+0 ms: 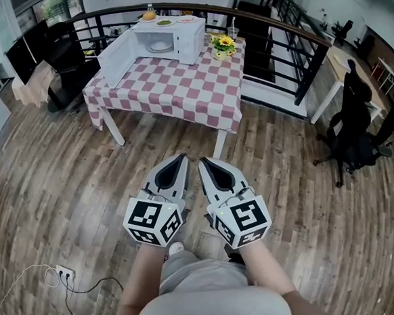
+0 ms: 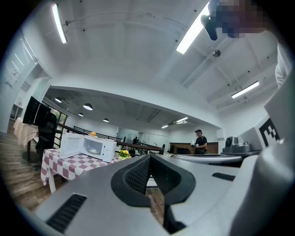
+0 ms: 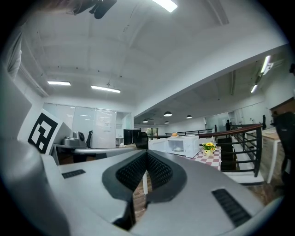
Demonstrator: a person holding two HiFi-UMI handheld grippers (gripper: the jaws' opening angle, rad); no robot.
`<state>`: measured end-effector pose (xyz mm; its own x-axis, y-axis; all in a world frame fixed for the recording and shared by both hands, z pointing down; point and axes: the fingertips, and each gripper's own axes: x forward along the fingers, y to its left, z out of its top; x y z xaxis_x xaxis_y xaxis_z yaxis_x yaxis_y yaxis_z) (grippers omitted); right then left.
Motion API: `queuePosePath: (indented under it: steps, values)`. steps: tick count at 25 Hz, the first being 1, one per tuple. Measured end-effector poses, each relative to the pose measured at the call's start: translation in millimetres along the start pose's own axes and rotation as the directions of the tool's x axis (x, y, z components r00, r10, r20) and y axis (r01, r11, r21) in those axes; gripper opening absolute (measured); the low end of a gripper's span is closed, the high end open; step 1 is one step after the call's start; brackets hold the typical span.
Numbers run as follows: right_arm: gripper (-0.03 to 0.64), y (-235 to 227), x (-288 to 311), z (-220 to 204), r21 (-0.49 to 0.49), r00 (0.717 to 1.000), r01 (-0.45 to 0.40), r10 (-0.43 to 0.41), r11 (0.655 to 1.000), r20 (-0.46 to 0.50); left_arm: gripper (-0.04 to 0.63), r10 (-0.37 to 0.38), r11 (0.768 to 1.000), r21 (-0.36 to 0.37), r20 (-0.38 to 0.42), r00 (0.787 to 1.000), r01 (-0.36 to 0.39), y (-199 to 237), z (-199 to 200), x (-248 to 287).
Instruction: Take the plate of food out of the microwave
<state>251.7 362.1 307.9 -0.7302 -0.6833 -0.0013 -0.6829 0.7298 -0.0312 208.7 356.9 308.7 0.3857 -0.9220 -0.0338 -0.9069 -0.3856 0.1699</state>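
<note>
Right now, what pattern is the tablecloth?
The tablecloth is red and white checks, clearest in head view.

We see a table [image 1: 178,94] covered with a red-and-white checked cloth, standing on a wood-plank floor [image 1: 62,171]. On the cloth sit a white microwave [image 1: 174,43] with its door swung open and, just beside it, a small pot of yellow flowers [image 1: 223,46]. A white power strip [image 1: 65,272] lies on the floor, well apart from the table.
</note>
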Motion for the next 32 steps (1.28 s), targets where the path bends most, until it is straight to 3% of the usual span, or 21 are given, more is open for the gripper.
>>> queuePosePath:
  steps: [16,32]
  values:
    - [0.023,34,118,3,0.030,1.000,0.018,-0.018,0.999,0.000,0.000,-0.019,1.000,0.020,-0.014,1.000,0.019,118,25,10]
    - [0.023,39,162,-14,0.032,0.998,0.032,-0.030,0.999,-0.055,0.001,-0.006,1.000,-0.004,-0.018,1.000,0.006,178,27,16]
